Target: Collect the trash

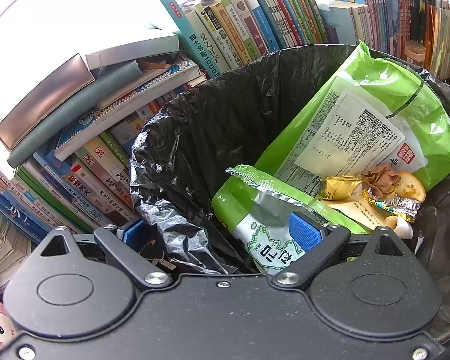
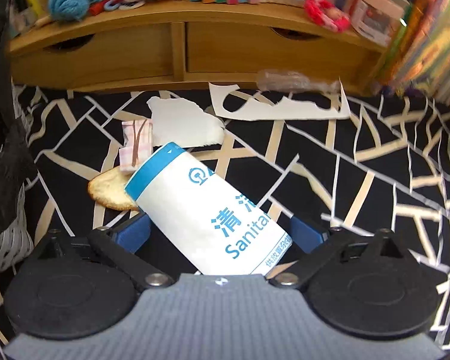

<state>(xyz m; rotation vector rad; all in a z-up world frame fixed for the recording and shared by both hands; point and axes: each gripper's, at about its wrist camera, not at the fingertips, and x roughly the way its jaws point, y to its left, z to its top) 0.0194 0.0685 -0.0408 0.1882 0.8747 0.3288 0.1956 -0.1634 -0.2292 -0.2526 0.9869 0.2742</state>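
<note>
The left gripper (image 1: 222, 234) hangs spread over the black-lined bin (image 1: 225, 114), snack bags inside; the right gripper (image 2: 222, 234), spread wide, straddles a white sanitary bag (image 2: 207, 210) on the patterned bench (image 2: 375, 165).

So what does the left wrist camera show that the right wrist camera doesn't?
Only the left wrist view shows the black-lined bin holding green snack bags, foil wrappers and an orange slice. Only the right wrist view shows the patterned tablecloth with a white sanitary bag, a cracker, torn paper and wooden drawers. Both show rows of books and an open gripper.
</note>
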